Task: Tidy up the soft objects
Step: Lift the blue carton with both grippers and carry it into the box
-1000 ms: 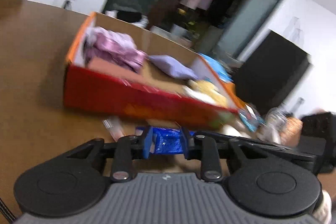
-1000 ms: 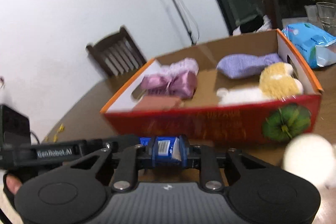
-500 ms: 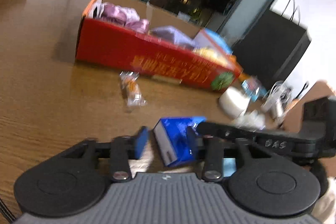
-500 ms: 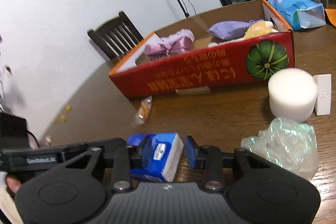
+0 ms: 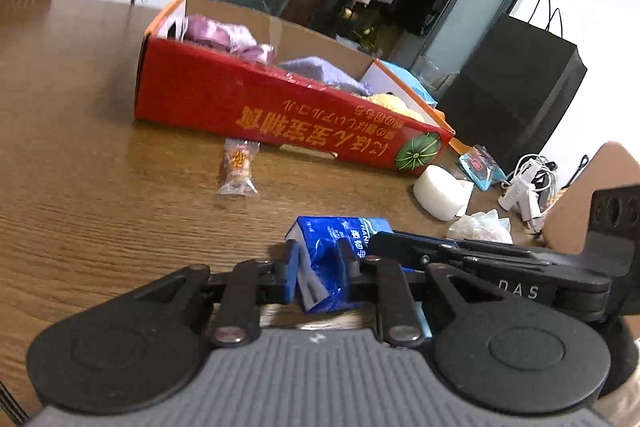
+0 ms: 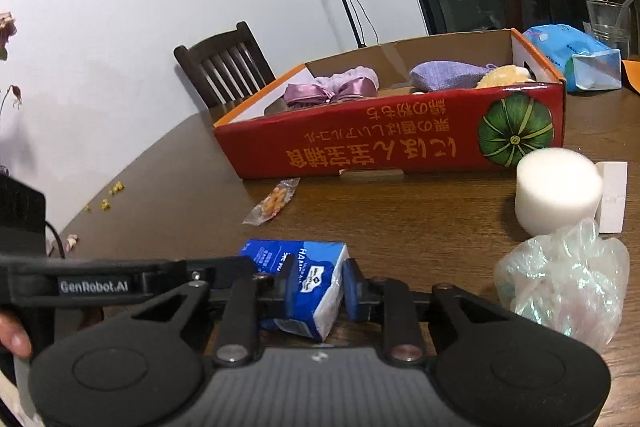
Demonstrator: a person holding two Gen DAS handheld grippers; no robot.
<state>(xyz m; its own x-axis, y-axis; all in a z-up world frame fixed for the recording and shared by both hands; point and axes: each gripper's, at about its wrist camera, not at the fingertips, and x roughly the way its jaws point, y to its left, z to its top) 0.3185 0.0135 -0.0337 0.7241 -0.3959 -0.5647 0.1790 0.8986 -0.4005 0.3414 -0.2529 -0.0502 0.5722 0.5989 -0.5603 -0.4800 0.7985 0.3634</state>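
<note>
Both claws sit on the blue tissue pack (image 5: 324,267) at once: left gripper (image 5: 319,277) pinching it, right gripper (image 6: 316,291) bracketing it, fingers just beside but grip uncertain. The red box (image 6: 400,143) lies straight ahead of both, beyond the pack, its long side facing them

A second ago both tongs gripped the blue tissue pack (image 6: 298,285) in the air just in front of the red box (image 6: 384,143). Since then the left tongs (image 5: 318,277) and right tongs (image 6: 316,291) came down and back from the box, the pack reached the counter (image 5: 100,195), and the right tongs' jaws opened slightly.
</note>
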